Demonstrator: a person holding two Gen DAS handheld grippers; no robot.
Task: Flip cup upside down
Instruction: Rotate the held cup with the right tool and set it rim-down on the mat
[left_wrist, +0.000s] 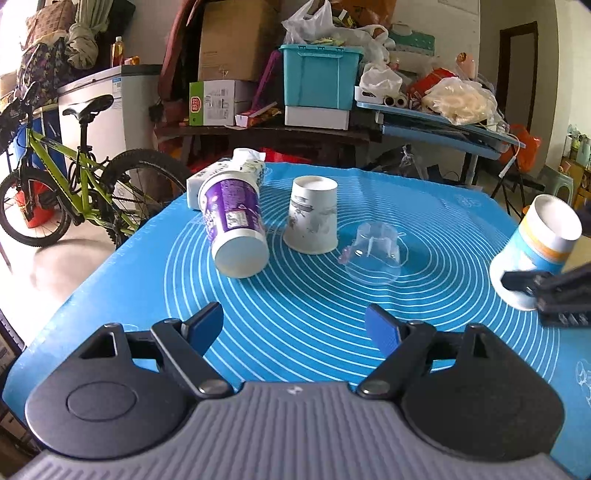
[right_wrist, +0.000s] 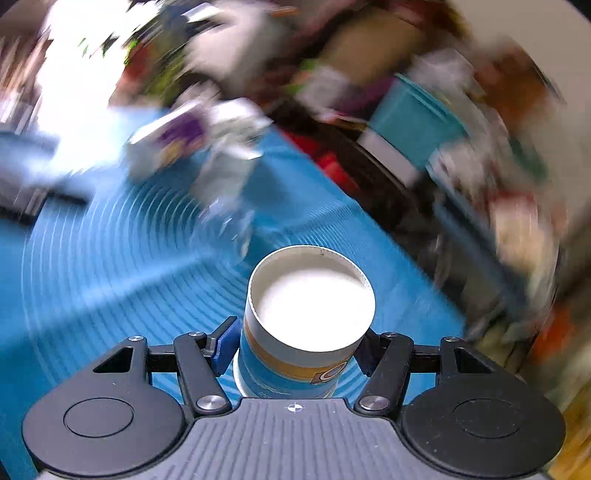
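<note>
right gripper (right_wrist: 295, 354): pinching the blue-banded cup (right_wrist: 306, 317), base up, tilted
left gripper (left_wrist: 293, 328): spread, holding nothing
advice: level the cup's rim onto the mat (right_wrist: 110, 280) below, then release

Left gripper (left_wrist: 294, 328) agape — right gripper (right_wrist: 295, 349) clamped.
</note>
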